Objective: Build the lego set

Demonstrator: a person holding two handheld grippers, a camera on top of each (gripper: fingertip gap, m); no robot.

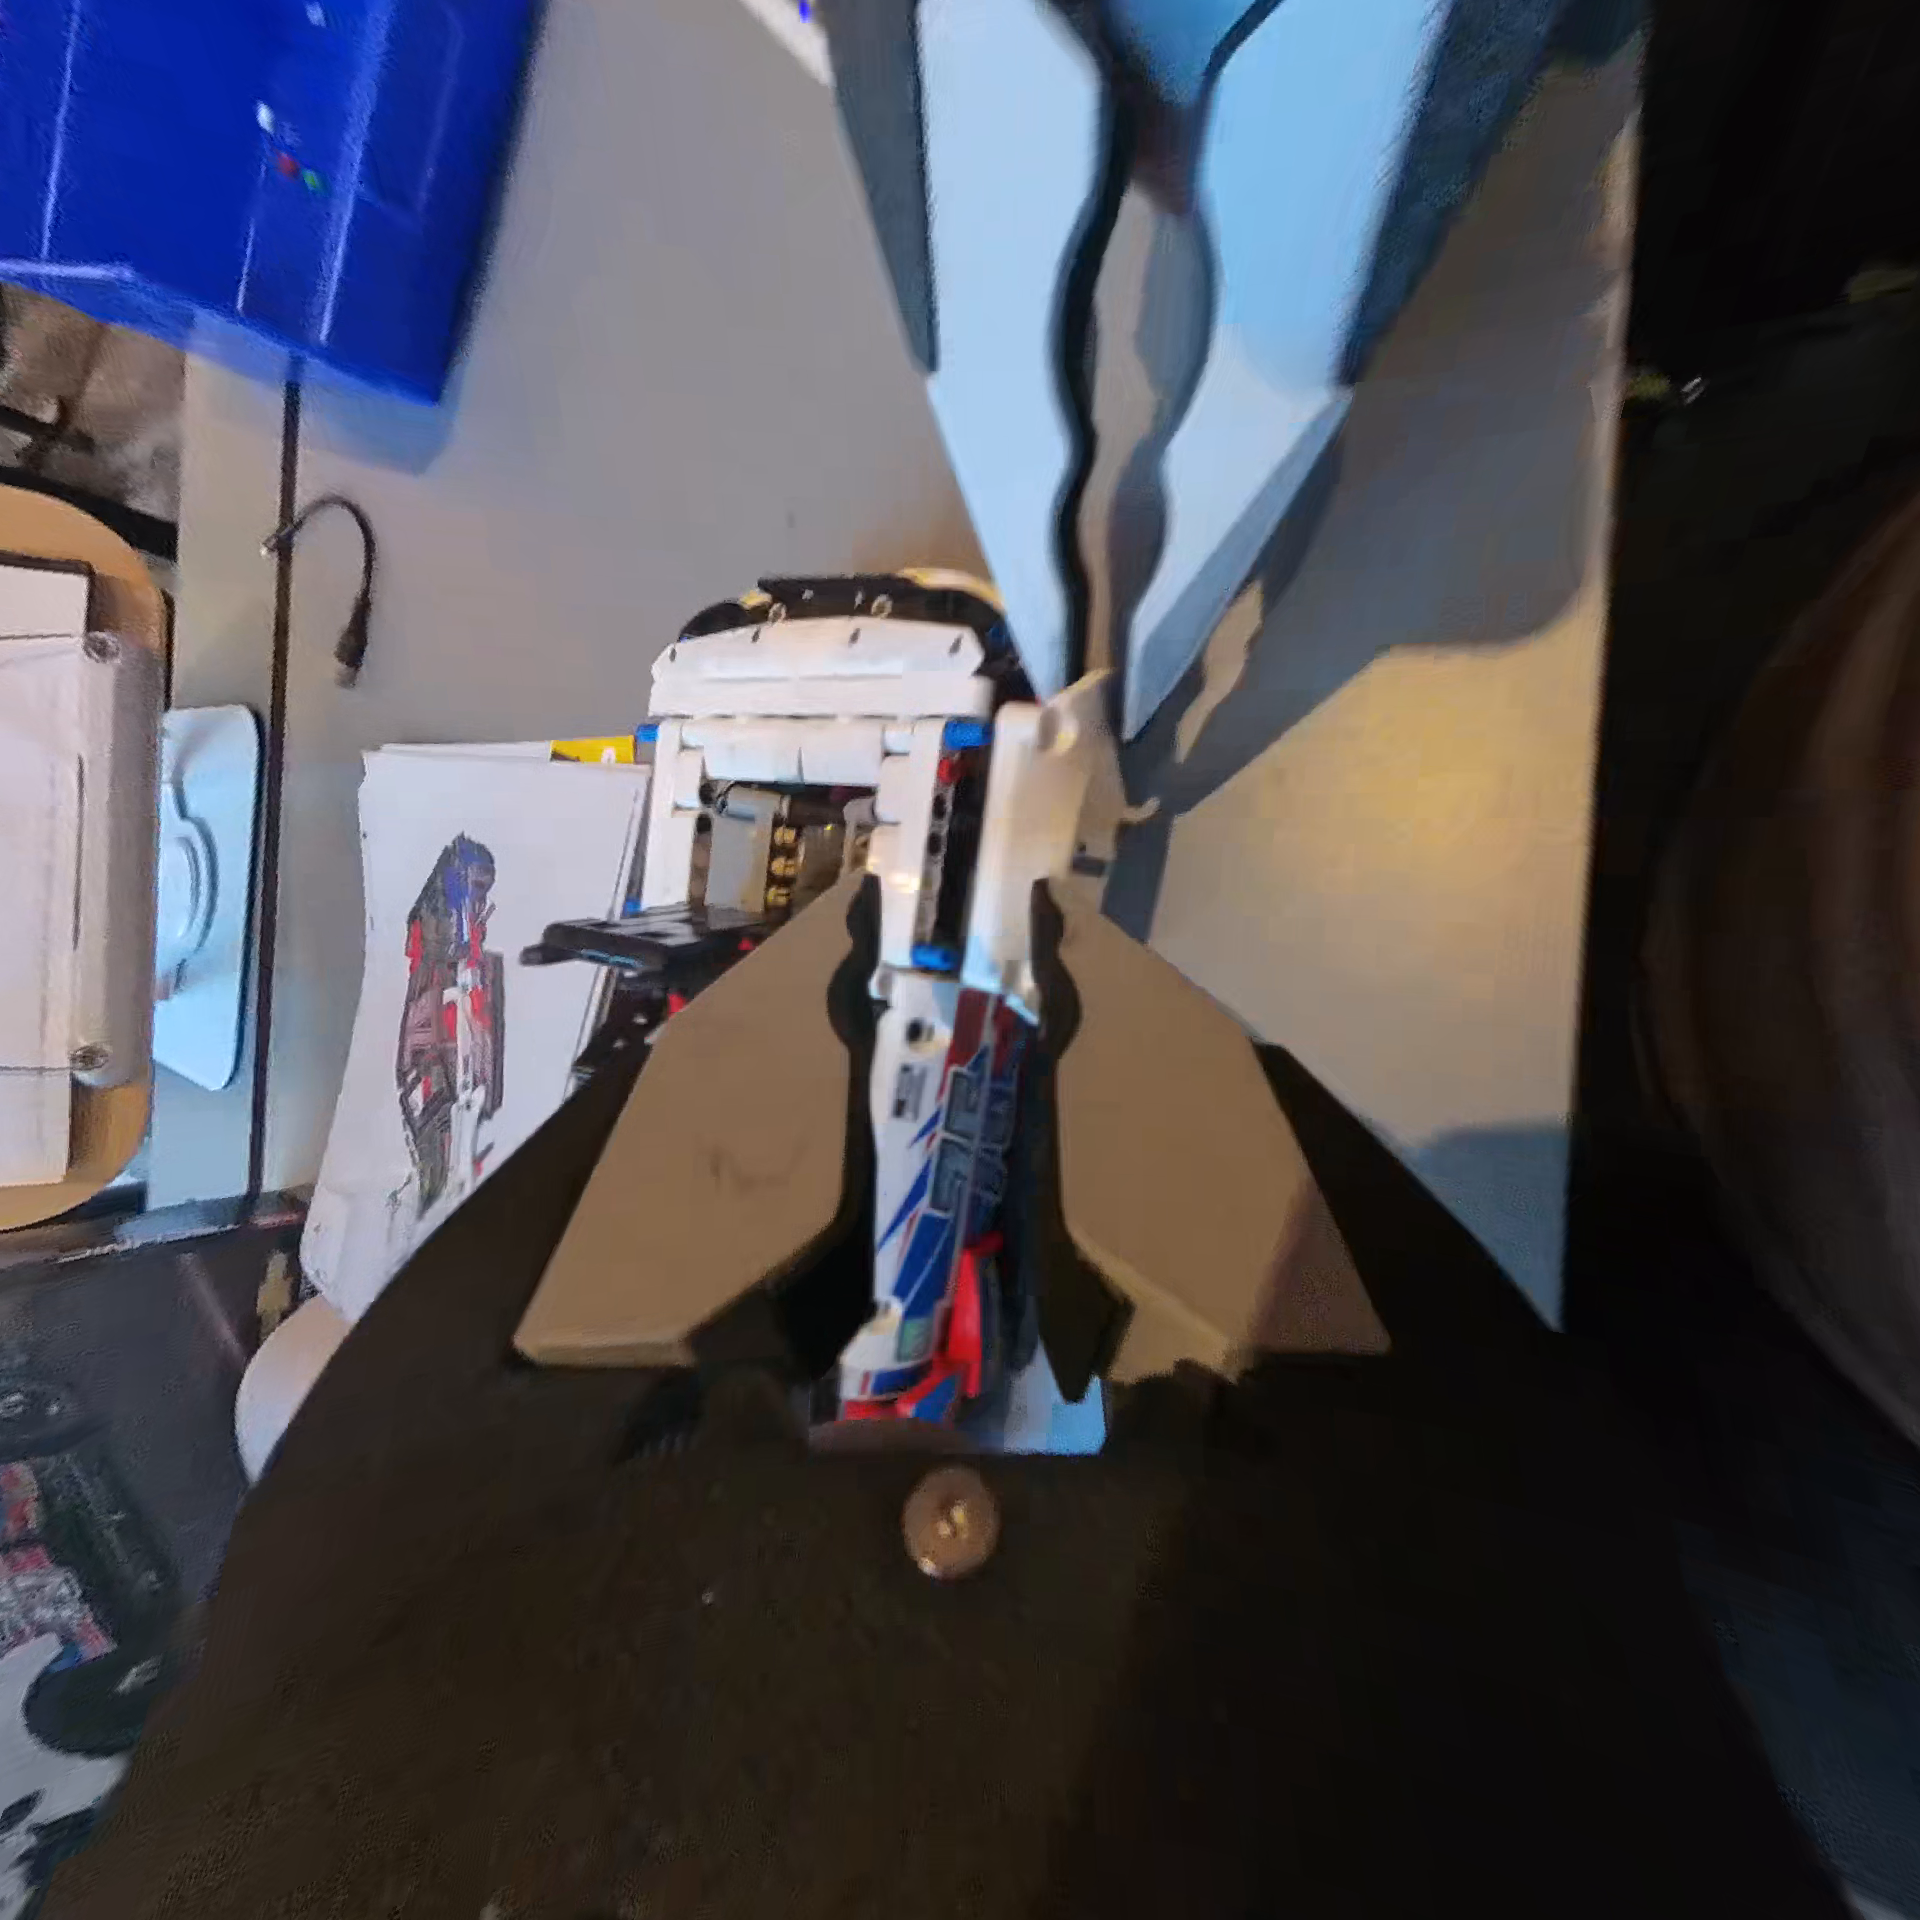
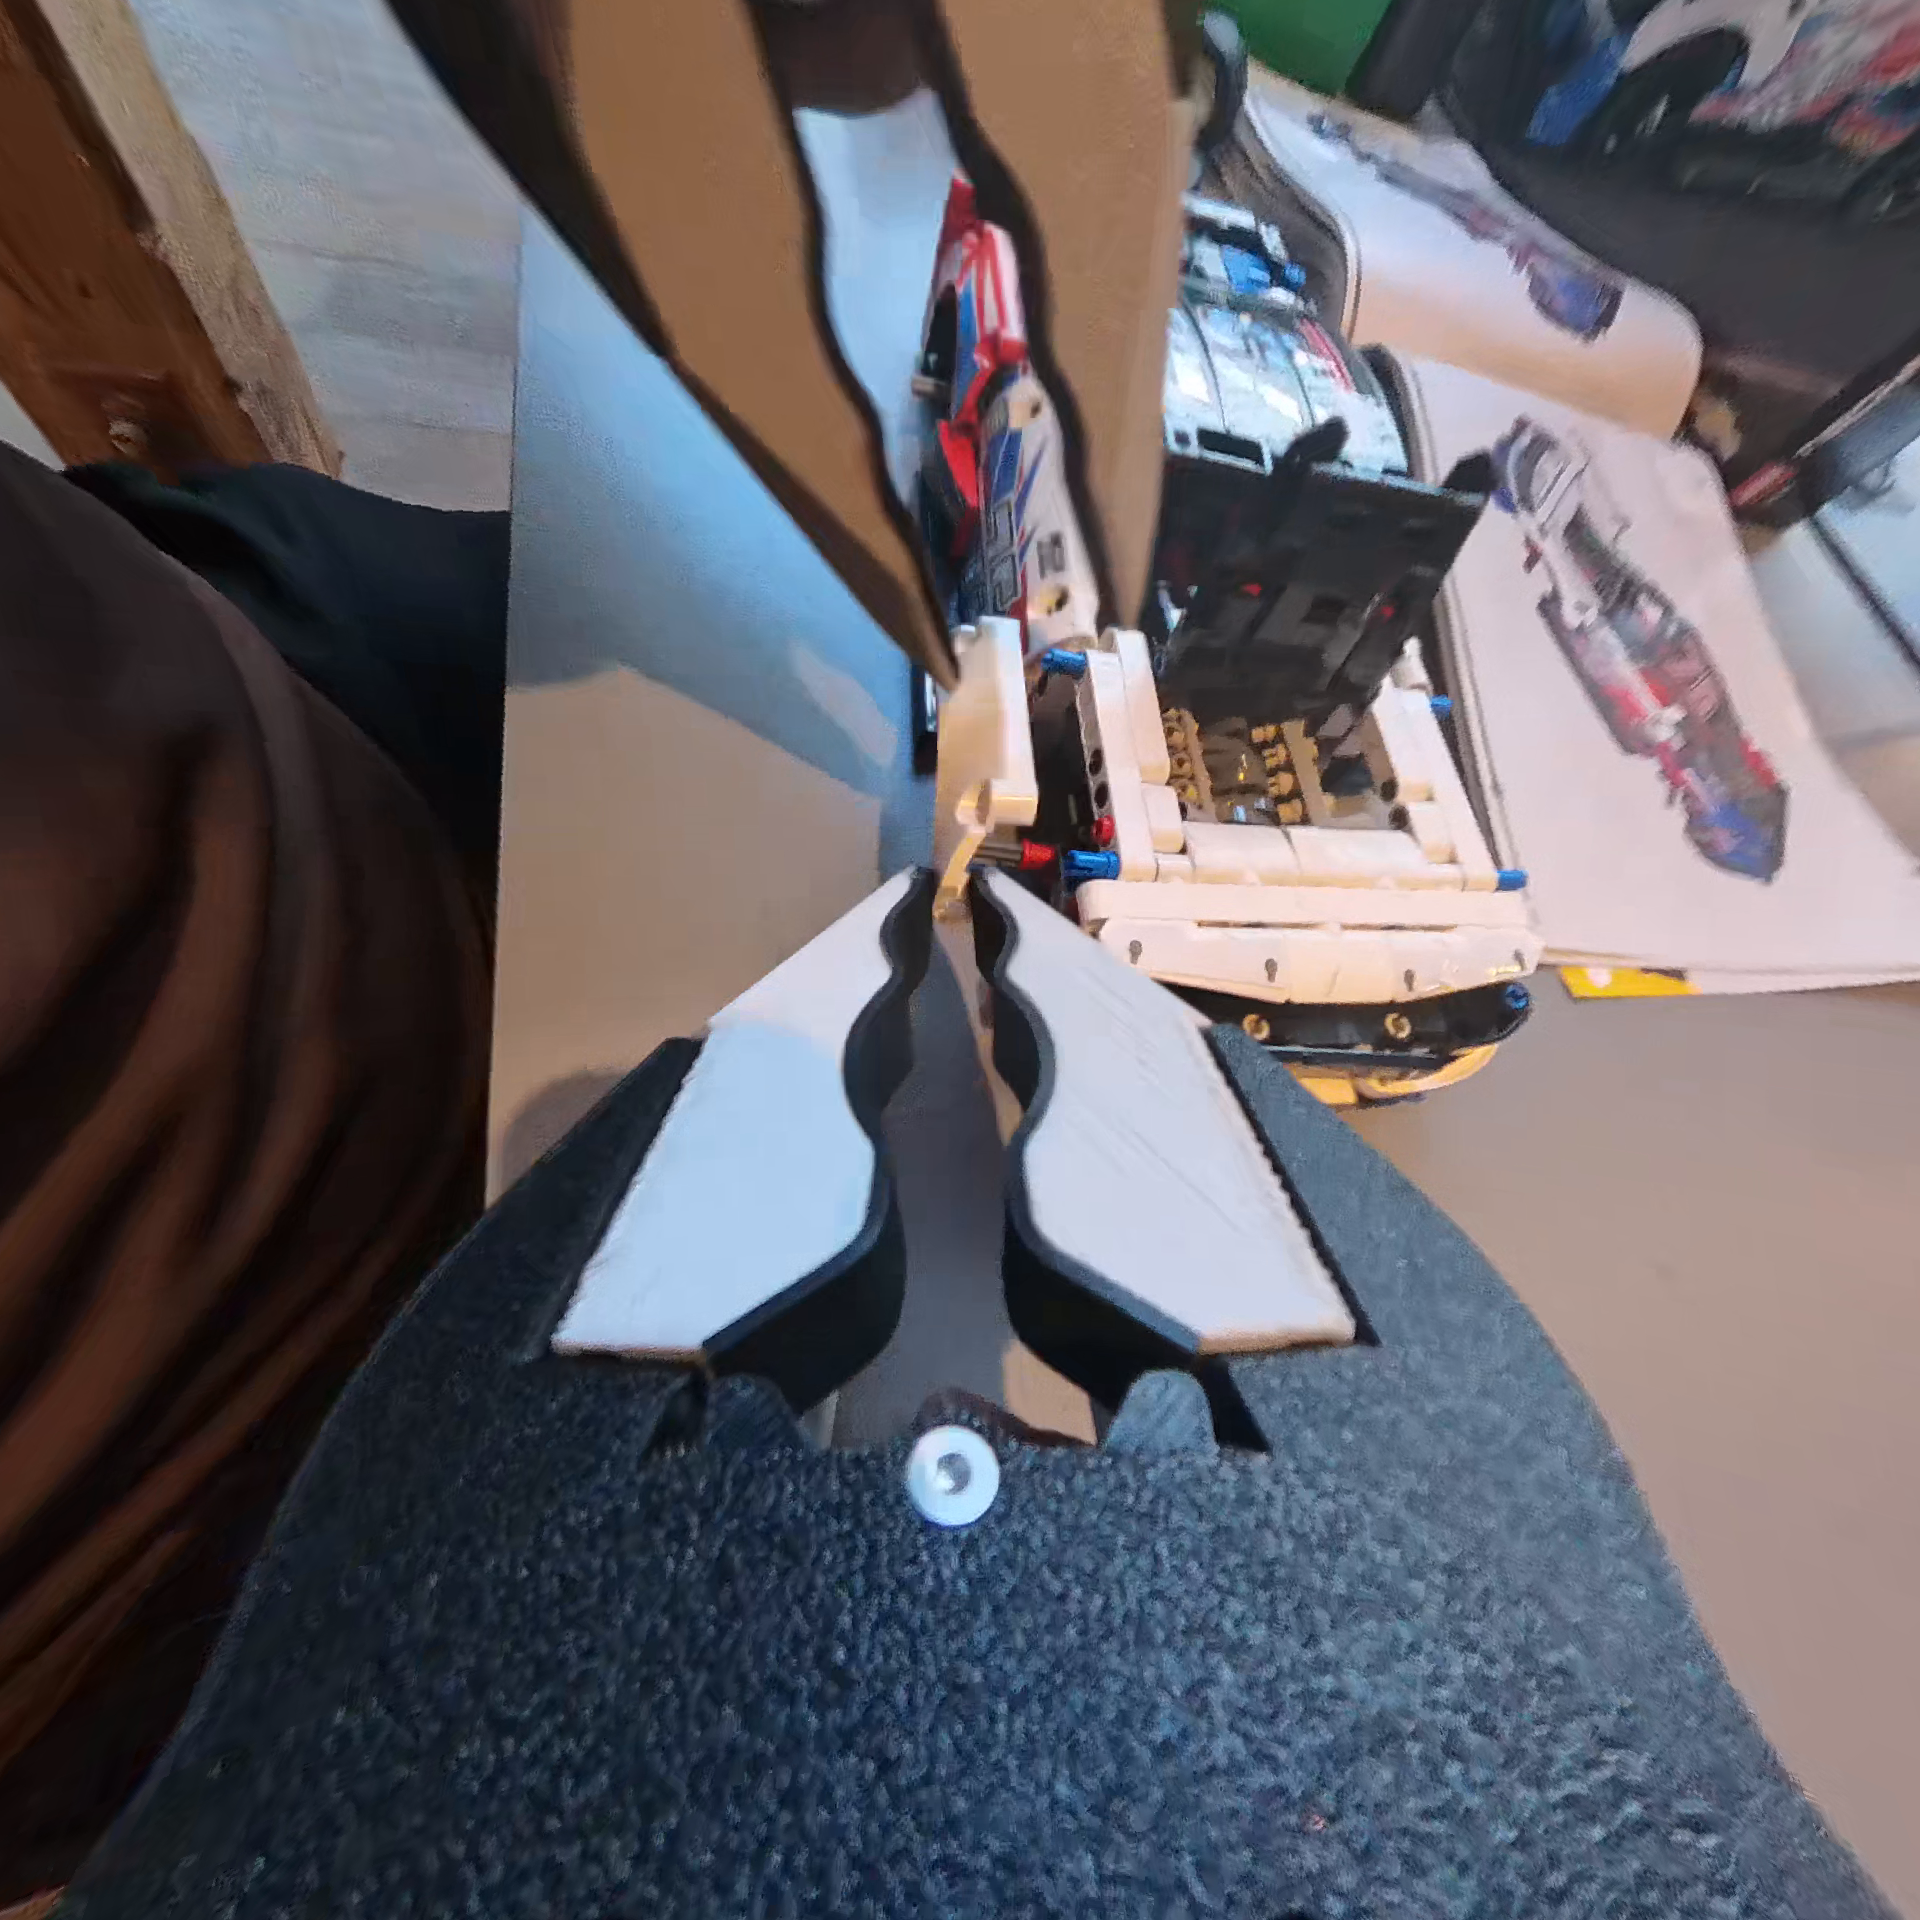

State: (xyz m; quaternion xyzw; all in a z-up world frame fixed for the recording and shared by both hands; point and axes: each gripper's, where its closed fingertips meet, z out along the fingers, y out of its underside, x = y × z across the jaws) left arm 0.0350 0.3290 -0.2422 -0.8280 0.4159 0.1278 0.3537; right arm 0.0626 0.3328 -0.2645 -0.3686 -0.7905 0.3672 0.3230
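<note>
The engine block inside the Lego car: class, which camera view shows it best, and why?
The right wrist view: it looks down into the open bay of the Lego car, showing the engine block with its tan pins. The left wrist view glimpses only a sliver through the rear frame.

Left gripper [image 1: 951, 914] jaws clamped; right gripper [image 2: 948, 883] jaws seemingly pinched.

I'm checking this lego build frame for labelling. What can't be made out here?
- Left wrist view: the white lego car's far side, hidden by its own body.
- Right wrist view: whether the right gripper pinches the small white panel piece, tips blurred.
- Left gripper: its contact with the decorated side panel is shadowed.
</note>
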